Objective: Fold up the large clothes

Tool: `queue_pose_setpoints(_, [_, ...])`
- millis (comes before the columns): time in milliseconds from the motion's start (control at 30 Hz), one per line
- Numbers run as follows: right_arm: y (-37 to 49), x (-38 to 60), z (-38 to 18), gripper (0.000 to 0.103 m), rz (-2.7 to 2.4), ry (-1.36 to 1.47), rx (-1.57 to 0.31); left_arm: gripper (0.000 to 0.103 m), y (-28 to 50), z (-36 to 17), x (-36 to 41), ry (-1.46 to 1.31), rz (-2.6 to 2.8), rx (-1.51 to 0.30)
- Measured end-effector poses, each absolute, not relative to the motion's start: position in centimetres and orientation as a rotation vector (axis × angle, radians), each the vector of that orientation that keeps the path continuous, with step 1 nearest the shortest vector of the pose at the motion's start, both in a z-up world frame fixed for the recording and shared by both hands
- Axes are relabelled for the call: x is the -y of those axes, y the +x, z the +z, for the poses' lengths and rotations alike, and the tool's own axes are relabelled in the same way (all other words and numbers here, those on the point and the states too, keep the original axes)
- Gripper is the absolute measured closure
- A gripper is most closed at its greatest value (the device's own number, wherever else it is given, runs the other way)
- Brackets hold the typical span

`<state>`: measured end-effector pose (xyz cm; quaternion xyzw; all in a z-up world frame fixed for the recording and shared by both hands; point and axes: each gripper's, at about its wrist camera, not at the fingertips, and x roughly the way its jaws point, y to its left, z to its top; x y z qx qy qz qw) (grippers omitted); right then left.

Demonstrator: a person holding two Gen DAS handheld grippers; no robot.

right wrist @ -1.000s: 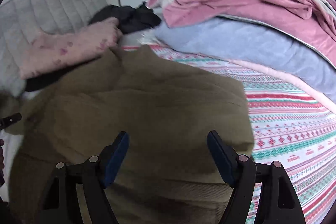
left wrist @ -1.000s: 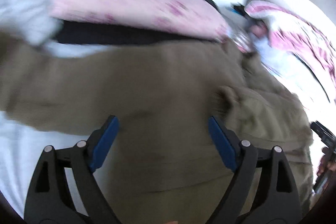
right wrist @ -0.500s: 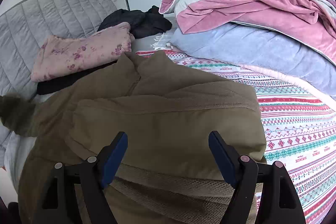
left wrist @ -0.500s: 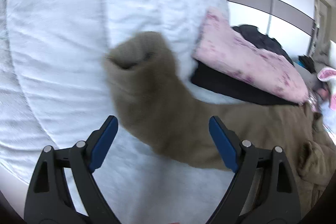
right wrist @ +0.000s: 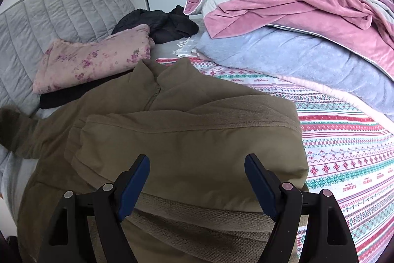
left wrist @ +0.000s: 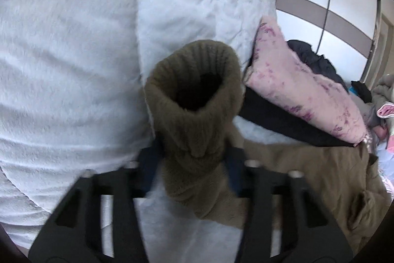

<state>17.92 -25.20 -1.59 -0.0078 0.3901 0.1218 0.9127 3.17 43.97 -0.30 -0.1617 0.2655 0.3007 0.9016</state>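
An olive-brown fleece jacket [right wrist: 187, 137] lies on the bed, its right side folded over the body. Its left sleeve stretches out to the left [right wrist: 14, 127]. In the left wrist view my left gripper [left wrist: 192, 159] is shut on that sleeve just below the ribbed cuff [left wrist: 194, 90], whose opening faces the camera. The jaws look blurred. My right gripper [right wrist: 197, 174] is open and empty above the folded jacket near its lower hem.
A pink floral folded garment [right wrist: 93, 61] lies on a black one [right wrist: 61, 95] by the grey quilted headboard [right wrist: 49, 11]. A pile of pink, grey and blue blankets [right wrist: 307, 24] sits at the right. A patterned sheet [right wrist: 357, 152] covers the bed. A white fuzzy cover [left wrist: 73, 41] lies under the sleeve.
My left gripper swung left from the jacket body to the sleeve end and closed on it below the cuff. My right gripper stayed open over the jacket, drawing back slightly.
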Motion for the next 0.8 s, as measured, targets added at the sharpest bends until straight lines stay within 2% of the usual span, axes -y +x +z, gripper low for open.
queue_pose_setpoints(167, [17.9,25.5,-1.5,0.022,0.25,-0.003,-0.803,0.071,4.2,2.5,-40.7,-0.341,0.516,-0.534])
queue_pose_setpoints(533, [17.8,25.6,-1.1,0.022,0.263,0.017,-0.804,0.072,9.5,8.4,-27.7,-0.302,0.185,-0.531])
queue_pose_setpoints(800, [17.6,25.8,-1.0,0.022,0.279,0.045,-0.808,0.073,15.0,7.8,-15.2,-0.276,-0.062,-0.586])
